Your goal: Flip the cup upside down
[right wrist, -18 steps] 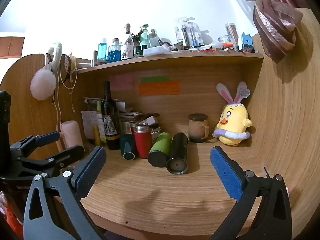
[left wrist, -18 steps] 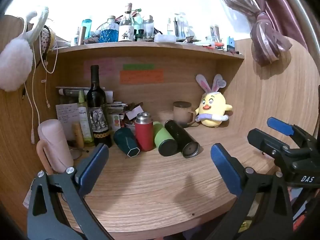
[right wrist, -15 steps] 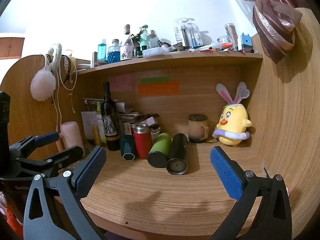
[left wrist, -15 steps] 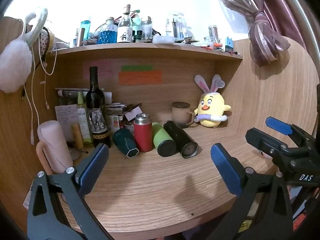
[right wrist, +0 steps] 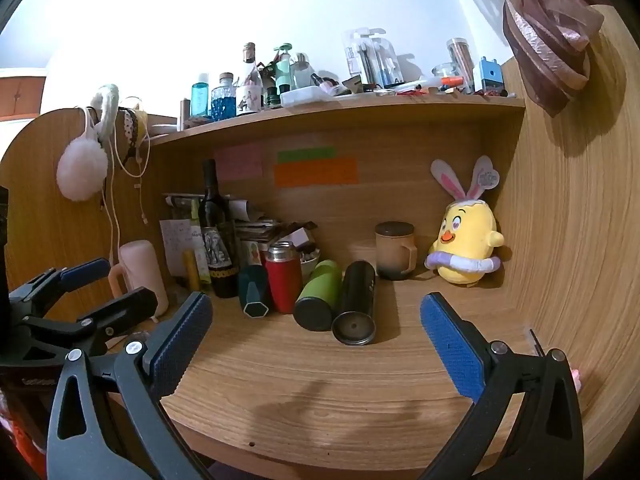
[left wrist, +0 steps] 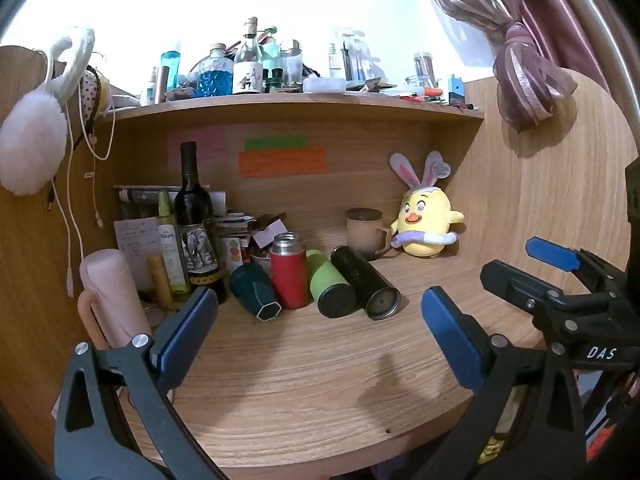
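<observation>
Blue-padded tongs fill the bottom of both frames: the left tongs and the right tongs each stand wide apart, holding and touching nothing, above the bare front of the wooden surface. Nothing is gripped yet, so the step in hand looks like the approach, before any grasp. Farther in, at mid-frame, a row of flasks sits together: a dark green cup, a green flask and a black flask lie on their sides, and a red flask stands upright between them. Which one is meant cannot be told; the beige mug with a handle, upright right of centre beside the yellow plush chick, seems the likeliest cup. The next move would call for reaching over the flasks without knocking them, closing on the mug's wall, then lifting and turning it.
</observation>
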Available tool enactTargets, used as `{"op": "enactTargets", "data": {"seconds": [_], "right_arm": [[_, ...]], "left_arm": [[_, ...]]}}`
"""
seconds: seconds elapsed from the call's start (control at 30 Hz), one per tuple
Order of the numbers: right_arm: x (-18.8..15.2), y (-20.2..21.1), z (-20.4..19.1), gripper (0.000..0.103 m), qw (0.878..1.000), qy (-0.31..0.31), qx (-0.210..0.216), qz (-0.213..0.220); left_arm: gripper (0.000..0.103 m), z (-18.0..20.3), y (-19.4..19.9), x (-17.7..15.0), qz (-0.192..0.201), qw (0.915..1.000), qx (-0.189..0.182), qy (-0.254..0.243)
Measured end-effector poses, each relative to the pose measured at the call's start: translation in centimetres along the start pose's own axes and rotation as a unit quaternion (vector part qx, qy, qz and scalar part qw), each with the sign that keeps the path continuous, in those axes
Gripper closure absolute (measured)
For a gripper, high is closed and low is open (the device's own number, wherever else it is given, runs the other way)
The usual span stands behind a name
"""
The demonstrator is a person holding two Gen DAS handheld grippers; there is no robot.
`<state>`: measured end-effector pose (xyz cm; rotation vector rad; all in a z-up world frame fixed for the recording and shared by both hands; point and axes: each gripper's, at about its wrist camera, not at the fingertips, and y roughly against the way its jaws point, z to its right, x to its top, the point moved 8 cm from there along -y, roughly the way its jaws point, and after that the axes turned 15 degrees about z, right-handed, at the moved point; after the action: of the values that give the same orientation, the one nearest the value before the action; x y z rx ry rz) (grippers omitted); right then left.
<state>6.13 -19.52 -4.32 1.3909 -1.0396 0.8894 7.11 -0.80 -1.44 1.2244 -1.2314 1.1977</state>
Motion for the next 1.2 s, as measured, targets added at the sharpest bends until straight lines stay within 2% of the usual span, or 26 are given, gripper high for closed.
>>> {"op": "enactTargets", "data": {"seconds": [1.2], "right_arm": [[0.07,0.33,0.41,0.000,1.000,-0.012,-0.002,0.007]], "left_arm": [[0.000,-0.07,-0.10,0.19,0.003,1.0000,-0.006,0.005]]}}
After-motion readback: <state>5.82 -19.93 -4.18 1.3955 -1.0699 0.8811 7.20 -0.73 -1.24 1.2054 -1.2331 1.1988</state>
